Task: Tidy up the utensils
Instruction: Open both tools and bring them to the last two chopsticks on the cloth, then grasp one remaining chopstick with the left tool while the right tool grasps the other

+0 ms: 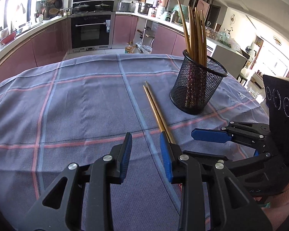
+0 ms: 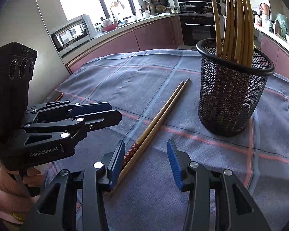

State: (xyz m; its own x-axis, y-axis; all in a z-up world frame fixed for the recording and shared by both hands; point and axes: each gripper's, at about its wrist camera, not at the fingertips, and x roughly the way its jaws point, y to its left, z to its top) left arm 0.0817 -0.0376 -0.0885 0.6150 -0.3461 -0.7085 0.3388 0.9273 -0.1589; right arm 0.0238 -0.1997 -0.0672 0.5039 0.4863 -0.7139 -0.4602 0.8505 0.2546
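Note:
Two wooden chopsticks (image 1: 156, 107) lie side by side on the blue checked tablecloth (image 1: 77, 100); they also show in the right wrist view (image 2: 160, 115), with patterned red ends near the gripper. A black mesh cup (image 1: 198, 84) holds several chopsticks upright; it also shows in the right wrist view (image 2: 233, 88). My left gripper (image 1: 146, 154) is open and empty, its right finger beside the chopsticks' near end. My right gripper (image 2: 146, 161) is open and empty, with the chopsticks' near ends next to its left finger. Each gripper appears in the other's view, the right (image 1: 212, 135) and the left (image 2: 106, 113).
The tablecloth (image 2: 125, 80) covers the whole table; its far edge drops toward pink kitchen cabinets (image 1: 48, 44) and an oven (image 1: 90, 30). A phone (image 2: 56, 96) lies at the table's left edge. A microwave (image 2: 71, 32) stands on the counter.

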